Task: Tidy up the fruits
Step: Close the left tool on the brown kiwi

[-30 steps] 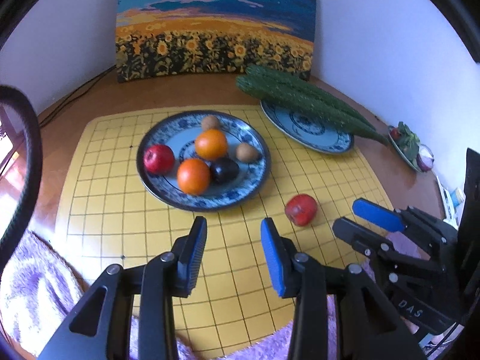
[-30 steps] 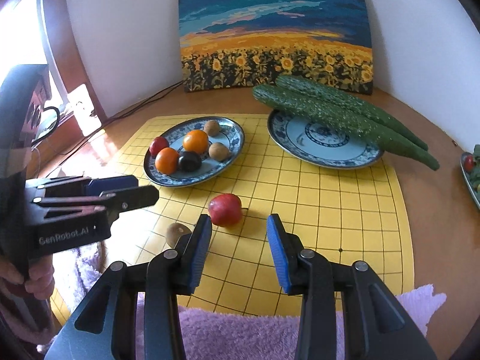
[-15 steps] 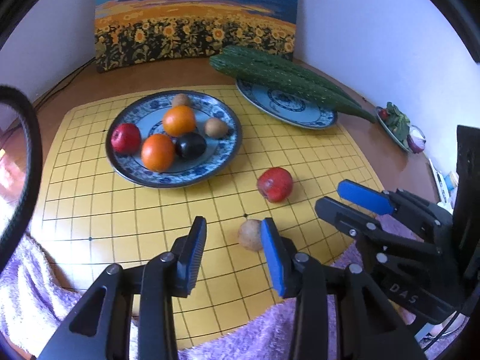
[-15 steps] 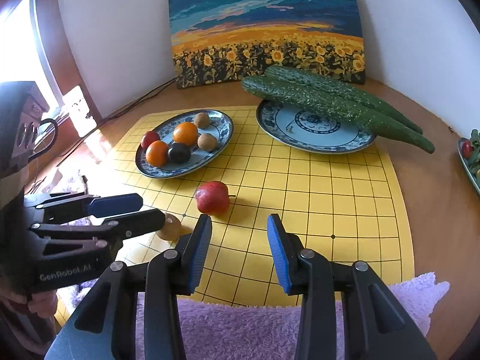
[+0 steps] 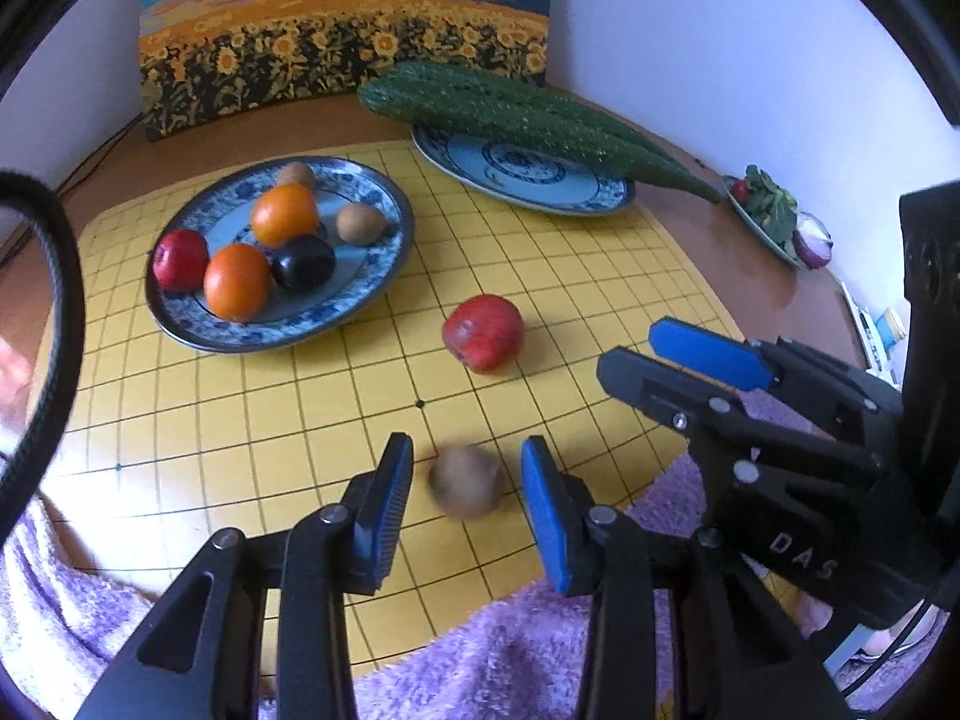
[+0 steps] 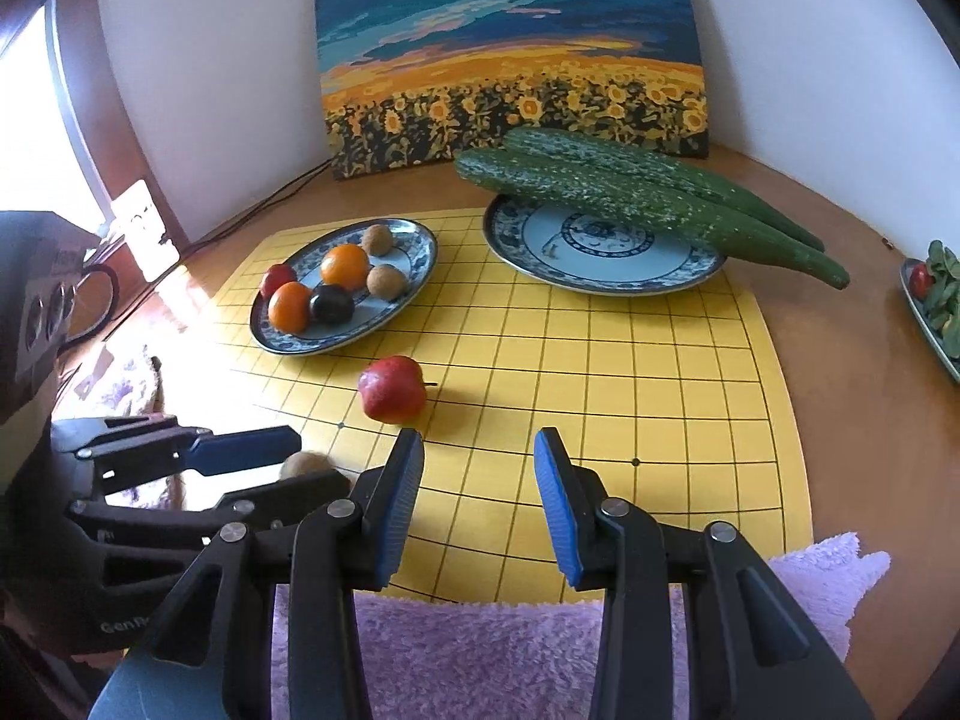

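Observation:
A brown kiwi (image 5: 467, 487) lies on the yellow grid mat (image 5: 240, 420) between the fingers of my left gripper (image 5: 468, 510). There is a gap on each side of it, so the gripper is open. In the right wrist view the same kiwi (image 6: 306, 465) shows between the left gripper's (image 6: 324, 461) fingers. A red apple (image 5: 483, 333) (image 6: 393, 390) lies loose on the mat, just beyond. The blue-patterned fruit plate (image 5: 393, 204) (image 6: 420, 246) holds two oranges, a red apple, a dark plum and two kiwis. My right gripper (image 6: 477, 480) (image 5: 627, 348) hovers open and empty, short of the apple.
A second blue plate (image 6: 600, 264) at the back carries two long cucumbers (image 6: 630, 198). A sunflower painting (image 6: 510, 60) leans on the wall. A dish of greens (image 6: 936, 300) sits at the right table edge. A purple towel (image 6: 480, 648) covers the near edge.
My left gripper has come down and toward the right, so the kiwi that was out of view now lies between its fingers. The right gripper has hardly moved.

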`<control>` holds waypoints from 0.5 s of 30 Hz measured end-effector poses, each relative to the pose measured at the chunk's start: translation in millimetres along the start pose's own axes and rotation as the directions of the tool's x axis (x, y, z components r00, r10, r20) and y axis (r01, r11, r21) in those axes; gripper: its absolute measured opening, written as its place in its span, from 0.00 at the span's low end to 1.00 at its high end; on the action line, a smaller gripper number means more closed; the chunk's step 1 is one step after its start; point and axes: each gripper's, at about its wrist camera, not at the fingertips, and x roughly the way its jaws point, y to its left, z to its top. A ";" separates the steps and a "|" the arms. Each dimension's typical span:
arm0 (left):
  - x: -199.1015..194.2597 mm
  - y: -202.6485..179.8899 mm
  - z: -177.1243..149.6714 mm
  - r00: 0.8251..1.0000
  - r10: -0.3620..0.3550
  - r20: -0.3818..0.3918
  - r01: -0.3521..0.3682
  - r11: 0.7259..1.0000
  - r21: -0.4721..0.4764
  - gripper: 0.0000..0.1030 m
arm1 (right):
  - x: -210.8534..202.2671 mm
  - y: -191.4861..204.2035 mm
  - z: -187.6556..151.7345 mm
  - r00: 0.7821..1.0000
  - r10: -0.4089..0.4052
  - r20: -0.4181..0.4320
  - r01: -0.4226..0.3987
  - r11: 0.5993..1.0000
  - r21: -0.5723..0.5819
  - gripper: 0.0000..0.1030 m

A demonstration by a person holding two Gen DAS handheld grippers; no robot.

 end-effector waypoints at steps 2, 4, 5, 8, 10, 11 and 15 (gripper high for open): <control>1.5 -2.1 -1.1 1.000 0.005 -0.007 -0.005 1.000 0.007 0.31 | -0.1 -1.7 -0.6 1.000 0.002 0.000 -0.002 1.000 0.003 0.38; 3.2 -2.9 -1.7 1.000 0.002 -0.016 -0.001 1.000 0.009 0.27 | -0.1 -2.2 -1.0 1.000 0.001 -0.001 -0.001 1.000 0.003 0.38; 2.9 -3.4 -1.8 1.000 0.004 -0.013 -0.004 1.000 0.012 0.27 | -0.2 -2.2 -1.0 1.000 0.002 -0.001 -0.002 1.000 0.004 0.38; 2.2 -2.9 -2.7 1.000 -0.002 -0.014 0.002 1.000 0.014 0.27 | -0.2 -1.9 -1.0 1.000 0.001 0.000 -0.001 1.000 0.004 0.38; 0.8 -1.8 -3.6 1.000 -0.005 -0.013 0.006 1.000 0.014 0.27 | 0.0 -1.6 -1.2 1.000 0.002 -0.001 -0.002 1.000 0.003 0.38; -0.1 -1.1 -3.8 1.000 -0.002 -0.012 0.002 1.000 0.015 0.27 | 0.0 -1.5 -1.4 1.000 0.003 -0.001 -0.003 1.000 0.002 0.38; -2.7 0.8 -6.2 1.000 0.003 -0.013 -0.003 1.000 0.020 0.30 | 1.4 0.3 -1.5 1.000 0.003 -0.004 -0.003 1.000 0.000 0.38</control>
